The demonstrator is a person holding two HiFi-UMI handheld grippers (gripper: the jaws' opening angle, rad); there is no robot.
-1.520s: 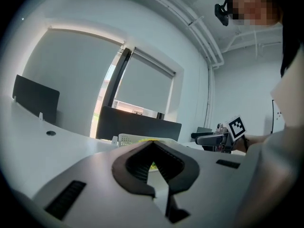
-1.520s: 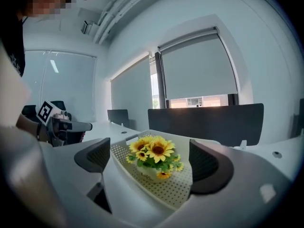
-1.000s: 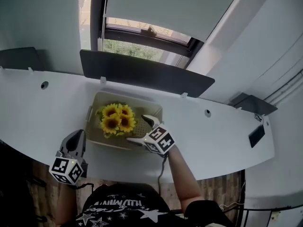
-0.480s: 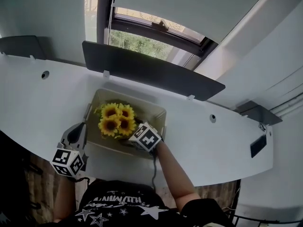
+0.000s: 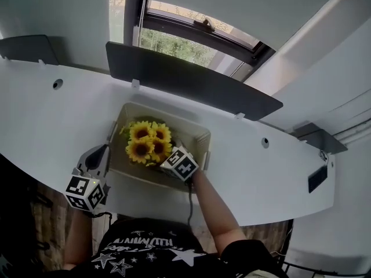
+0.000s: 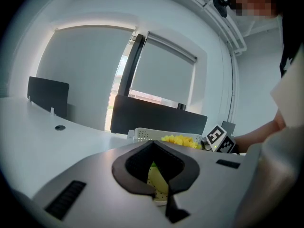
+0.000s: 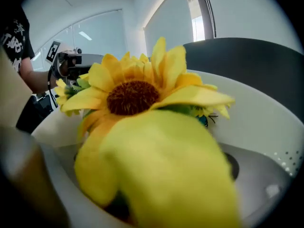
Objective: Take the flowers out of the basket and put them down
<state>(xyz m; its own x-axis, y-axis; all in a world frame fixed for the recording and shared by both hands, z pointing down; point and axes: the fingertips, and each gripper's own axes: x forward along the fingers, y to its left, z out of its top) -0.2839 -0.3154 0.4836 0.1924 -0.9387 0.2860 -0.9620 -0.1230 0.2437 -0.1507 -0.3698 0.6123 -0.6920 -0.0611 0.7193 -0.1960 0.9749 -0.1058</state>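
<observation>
The white desk (image 5: 278, 172) is carrying 1 pale basket (image 5: 174, 116), which is standing near the front edge of the desk, about at the middle of its length, in front of the dark divider panel (image 5: 191, 83) that is running along the back edge. The flowers (image 5: 148, 143), a bunch of yellow sunflowers with brown centres, are sitting inside the basket, more in its left half, and their heads are rising a little above the rim. The right gripper (image 5: 168, 157) is reaching into the basket from the front side, with its marker cube (image 5: 181, 164) over the front wall and its jaws going in under the flowers. In the right gripper view the 2 jaws are standing wide apart at the lower left and the lower right, and a blurred yellow flower head is filling the space between them; the claw is not closing around it and is gripping nothing. The left gripper (image 5: 99, 154) is lying outside the basket, just beside its left wall and near the front edge of the desk. In the left gripper view its jaw tips are meeting with nothing caught between them, and through the hollow between the dark pads (image 6: 128, 163) a piece of the basket's perforated wall is showing. I cannot tell whether this gripper is touching the basket.
</observation>
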